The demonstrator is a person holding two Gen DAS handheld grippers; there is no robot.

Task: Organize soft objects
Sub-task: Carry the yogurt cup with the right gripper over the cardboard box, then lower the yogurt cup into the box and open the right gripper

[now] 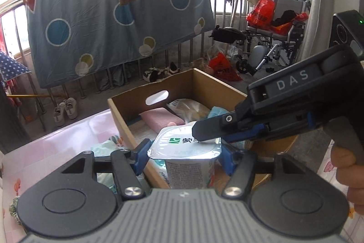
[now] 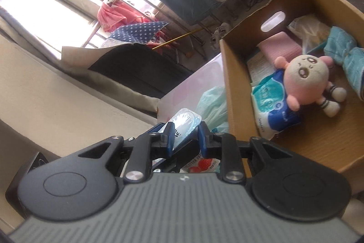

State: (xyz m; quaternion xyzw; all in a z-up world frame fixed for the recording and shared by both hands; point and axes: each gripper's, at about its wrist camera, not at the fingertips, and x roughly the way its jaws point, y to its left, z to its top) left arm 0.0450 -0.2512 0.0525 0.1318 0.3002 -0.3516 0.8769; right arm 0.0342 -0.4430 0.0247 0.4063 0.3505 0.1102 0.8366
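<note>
Left gripper (image 1: 183, 152) clamps the yogurt cup (image 1: 190, 171) by its body, upright, foil lid (image 1: 185, 144) up; right gripper (image 1: 206, 139) sits narrow on the lid's edge, pads nipping the foil, probably steadying it; cup hangs over near wall of the cardboard box (image 2: 229, 92); plush doll (image 2: 306, 79), tissue pack (image 2: 276, 104), pink pad (image 1: 160, 118) already inside; next is likely a drop into the box.

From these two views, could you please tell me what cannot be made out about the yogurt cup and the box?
- Yogurt cup base: left wrist view, hidden behind the left gripper body.
- Cup lid print: partly covered by the right gripper fingers.
- Cardboard box right side: right wrist view, cut off by the frame edge.
- Box floor under the doll and tissue pack: covered.
</note>
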